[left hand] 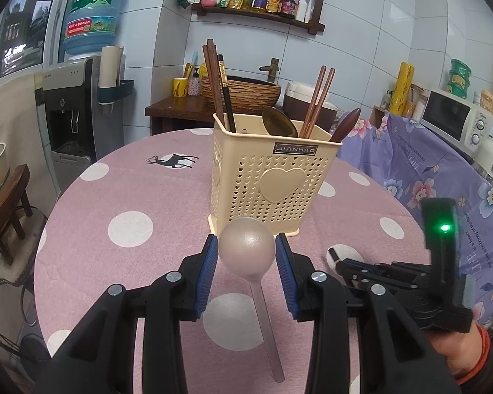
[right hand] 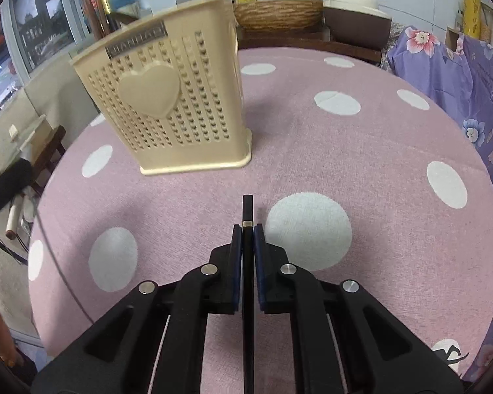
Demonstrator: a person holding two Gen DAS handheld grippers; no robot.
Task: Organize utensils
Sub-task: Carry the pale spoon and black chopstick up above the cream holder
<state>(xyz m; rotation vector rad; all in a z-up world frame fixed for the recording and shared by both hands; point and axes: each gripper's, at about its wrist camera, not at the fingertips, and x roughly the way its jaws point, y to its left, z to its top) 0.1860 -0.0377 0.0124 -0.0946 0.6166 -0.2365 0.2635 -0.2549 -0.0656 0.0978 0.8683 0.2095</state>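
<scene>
A cream perforated utensil holder (left hand: 272,177) (right hand: 167,108) stands on the pink dotted table and holds several wooden chopsticks (left hand: 317,101), a black chopstick and dark spoons. In the left wrist view my left gripper (left hand: 246,246) is shut on the round bowl of a pale silver spoon (left hand: 246,249), just in front of the holder; the spoon's handle trails back toward the camera. My right gripper (right hand: 247,229) is shut on a black chopstick (right hand: 247,208), whose tip sticks out ahead of the pads, low over the cloth to the right of the holder. The right gripper (left hand: 340,262) also shows beside my left one.
The round table (right hand: 345,151) carries a pink cloth with white dots. A purple flowered cloth (left hand: 427,170) hangs along its right side. A water dispenser (left hand: 72,108) stands at the left, and a wooden counter with a woven basin (left hand: 243,92) stands behind. A microwave (left hand: 457,121) sits at the right.
</scene>
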